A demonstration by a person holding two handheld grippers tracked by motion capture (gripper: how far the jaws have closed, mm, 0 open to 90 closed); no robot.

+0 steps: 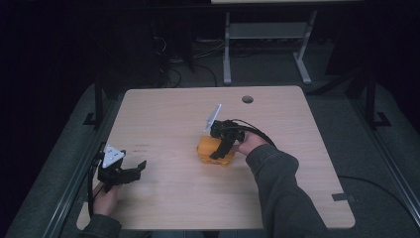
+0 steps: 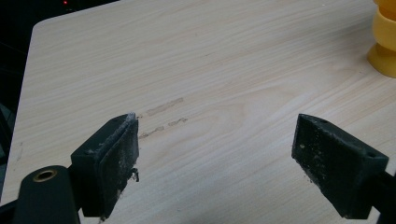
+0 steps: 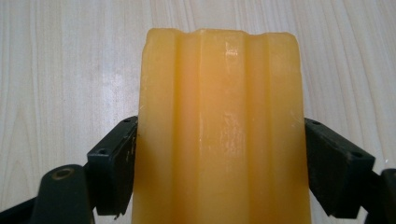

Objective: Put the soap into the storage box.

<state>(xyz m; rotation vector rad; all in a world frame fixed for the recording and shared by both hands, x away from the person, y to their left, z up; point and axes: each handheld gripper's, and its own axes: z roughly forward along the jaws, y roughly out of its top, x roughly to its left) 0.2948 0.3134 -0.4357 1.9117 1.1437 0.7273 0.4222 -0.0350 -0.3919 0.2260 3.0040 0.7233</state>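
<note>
A yellow-orange ribbed block [image 1: 210, 151] lies near the middle of the wooden table [image 1: 168, 114]. My right gripper [image 1: 221, 147] comes down on it from the right, and its two black jaws press against the sides of the block [image 3: 219, 121]; the gripper [image 3: 219, 163] is shut on it. My left gripper [image 1: 134, 171] rests low over the table's front left part, well apart from the block. Its jaws stand wide open with bare wood between them [image 2: 219, 140]. The block's edge [image 2: 385, 46] shows at the far upper right of the left gripper view.
A round cable hole [image 1: 247, 99] sits near the table's far edge. Faint scuff marks [image 2: 163, 116] mark the wood ahead of the left gripper. Beyond the table stands a white desk frame [image 1: 227, 49] with cables on the dark floor.
</note>
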